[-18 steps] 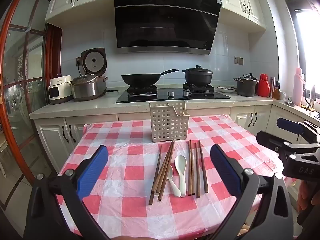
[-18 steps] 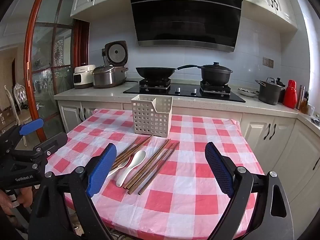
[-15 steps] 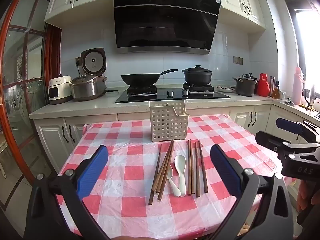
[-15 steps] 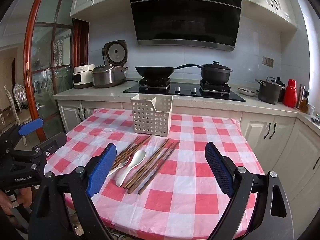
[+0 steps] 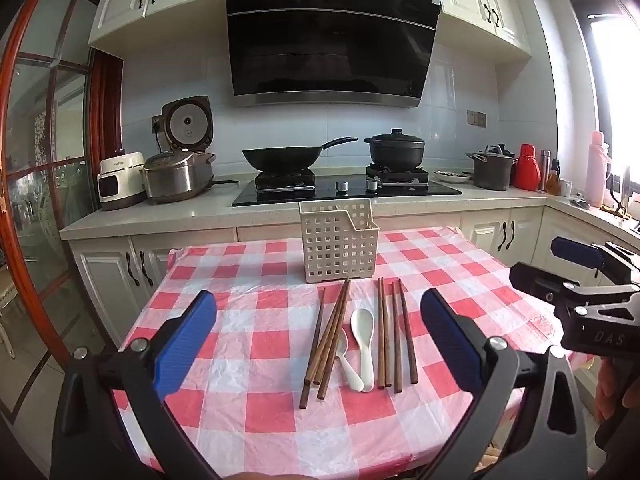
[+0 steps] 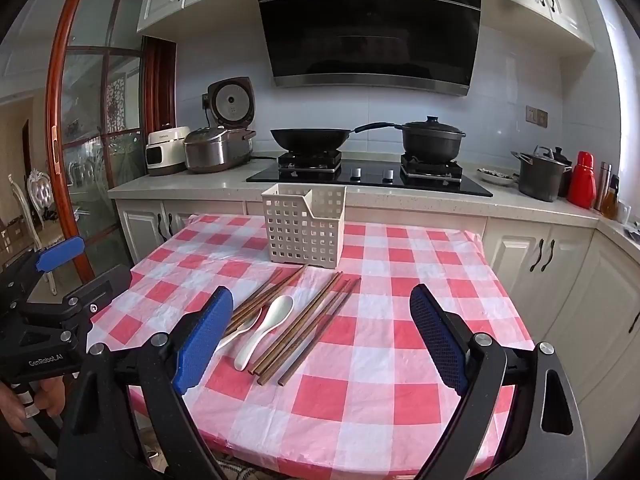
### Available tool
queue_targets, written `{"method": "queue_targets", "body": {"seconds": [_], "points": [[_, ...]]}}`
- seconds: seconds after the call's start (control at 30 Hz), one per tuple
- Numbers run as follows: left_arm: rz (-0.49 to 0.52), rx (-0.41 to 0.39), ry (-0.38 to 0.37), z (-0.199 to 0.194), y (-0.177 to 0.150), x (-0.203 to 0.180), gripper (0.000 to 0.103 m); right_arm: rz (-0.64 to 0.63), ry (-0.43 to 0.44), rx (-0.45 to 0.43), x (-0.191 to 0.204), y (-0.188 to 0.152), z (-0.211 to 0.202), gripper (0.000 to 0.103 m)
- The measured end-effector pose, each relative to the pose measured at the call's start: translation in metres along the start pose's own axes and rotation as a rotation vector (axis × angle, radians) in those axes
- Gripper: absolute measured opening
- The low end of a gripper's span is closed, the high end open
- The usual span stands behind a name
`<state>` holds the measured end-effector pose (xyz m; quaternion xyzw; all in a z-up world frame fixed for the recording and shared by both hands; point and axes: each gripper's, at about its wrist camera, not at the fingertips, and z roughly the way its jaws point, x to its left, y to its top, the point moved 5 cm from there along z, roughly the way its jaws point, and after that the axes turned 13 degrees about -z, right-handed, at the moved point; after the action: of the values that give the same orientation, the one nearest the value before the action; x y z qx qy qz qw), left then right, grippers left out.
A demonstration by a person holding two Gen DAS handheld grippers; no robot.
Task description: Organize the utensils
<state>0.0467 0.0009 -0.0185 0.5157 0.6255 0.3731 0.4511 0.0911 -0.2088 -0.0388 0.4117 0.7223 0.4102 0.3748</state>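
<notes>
Several brown wooden chopsticks (image 5: 332,332) (image 6: 308,324) and two white spoons (image 5: 363,340) (image 6: 266,326) lie side by side in the middle of a red-and-white checked table (image 5: 248,344) (image 6: 400,320). Behind them stands a cream perforated basket (image 5: 338,240) (image 6: 304,228), upright and with nothing showing inside. My left gripper (image 5: 318,344) hangs open above the table's near edge, short of the utensils, nothing between its blue pads. My right gripper (image 6: 320,340) is also open and holds nothing, hovering near the utensils' near ends. Each gripper shows at the side of the other's view.
Behind the table runs a counter with a black hob (image 5: 344,190), a wok (image 5: 284,158), a lidded black pot (image 5: 396,150), rice cookers (image 5: 176,172) at left, a grey pot (image 5: 492,170) and red flask (image 5: 527,166) at right. White cabinets stand on the right, a glass door on the left.
</notes>
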Motion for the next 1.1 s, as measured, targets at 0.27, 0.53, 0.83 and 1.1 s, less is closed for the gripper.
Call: {"method": "queue_targets", "body": {"seconds": [0.27, 0.53, 0.83, 1.1], "points": [[0.009, -0.004, 0.013, -0.0016, 0.0019, -0.0012, 0.098, 0.011, 0.002, 0.002, 0.001, -0.0014, 0.0014, 0.085], [0.01, -0.004, 0.014, -0.0025, 0.0017, -0.0019, 0.098, 0.021, 0.008, 0.006, -0.0017, -0.0017, 0.0014, 0.085], [0.01, 0.0, 0.012, -0.0023, 0.0015, -0.0017, 0.098, 0.025, 0.014, 0.011, -0.0003, -0.0025, 0.0029, 0.085], [0.01, 0.004, 0.011, -0.0017, -0.0005, -0.0015, 0.098, 0.03, 0.017, 0.014, 0.0012, -0.0045, 0.0039, 0.085]]}}
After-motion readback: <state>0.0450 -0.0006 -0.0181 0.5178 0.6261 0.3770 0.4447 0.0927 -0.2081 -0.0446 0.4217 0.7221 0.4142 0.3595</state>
